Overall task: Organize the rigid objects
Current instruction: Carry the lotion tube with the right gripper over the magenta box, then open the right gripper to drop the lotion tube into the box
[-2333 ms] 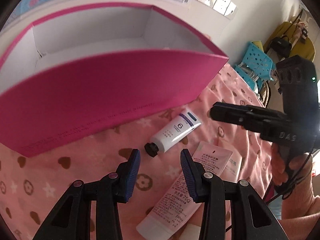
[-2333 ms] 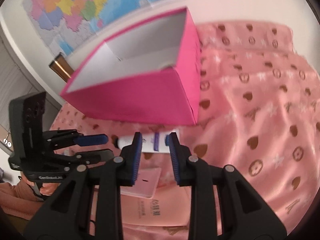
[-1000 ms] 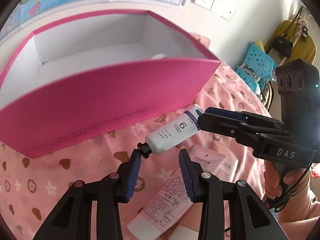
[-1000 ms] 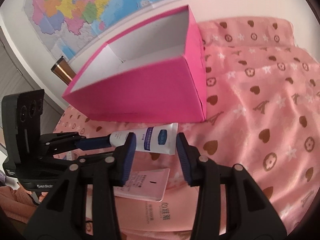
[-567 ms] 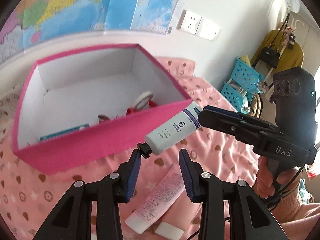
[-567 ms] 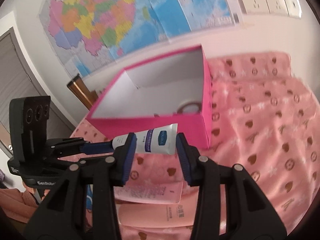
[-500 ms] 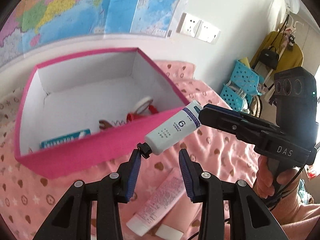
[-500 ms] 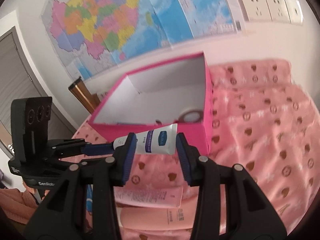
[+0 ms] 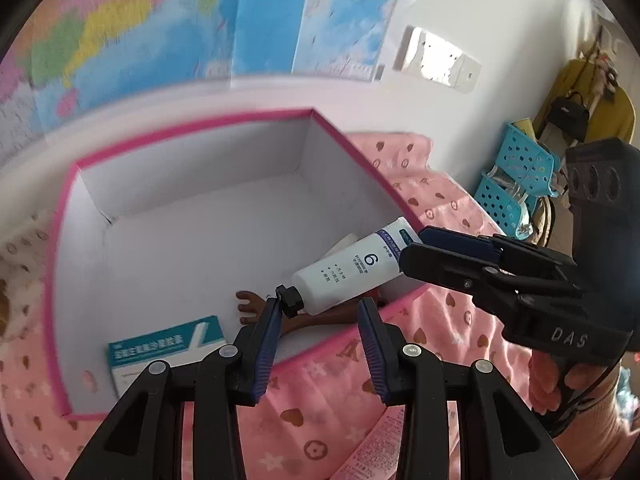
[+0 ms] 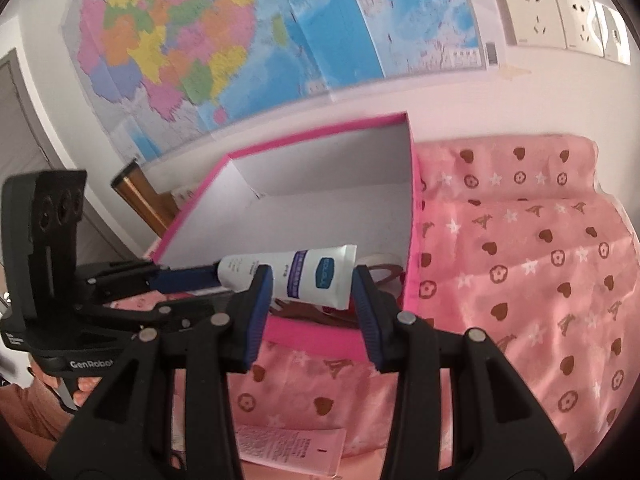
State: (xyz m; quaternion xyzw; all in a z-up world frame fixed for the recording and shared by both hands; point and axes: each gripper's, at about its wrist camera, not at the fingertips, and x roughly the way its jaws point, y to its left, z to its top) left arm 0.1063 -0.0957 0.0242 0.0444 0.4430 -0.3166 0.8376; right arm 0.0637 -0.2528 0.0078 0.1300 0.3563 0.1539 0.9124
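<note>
Left wrist view: the white tube point(image 9: 344, 268) hangs in the air over the lower right part of the open pink box point(image 9: 68, 240). It is slanted, with its black cap low and toward the centre of the frame and its flat end up and to the right. The right gripper point(image 9: 412, 248) reaches in from the right edge and pinches that flat end between its pads. A hand point(image 9: 548, 384) grips its handle at lower right. The left gripper point(image 9: 320, 306) fills the bottom of the frame with its jaws spread. The cap touches only the tip of the left-hand finger, and nothing is squeezed between the pads. Inside the box, a teal and white carton point(image 9: 168, 348) lies at lower left, and a brown item point(image 9: 248, 304) is partly hidden behind the tube and fingers. The box stands on a pink cloth point(image 9: 452, 208) printed with hearts and stars. A map point(image 9: 160, 32) covers the wall at the top.

Right wrist view: the tube point(image 10: 304, 276) sits crosswise between the right gripper's point(image 10: 311, 276) two pads, clamped just above the box's near wall, at centre frame. The left gripper point(image 10: 208, 284) comes in from the left, its blue pad meeting the tube's cap end. A pink tube point(image 10: 288, 448) lies on the cloth at the bottom.
</note>
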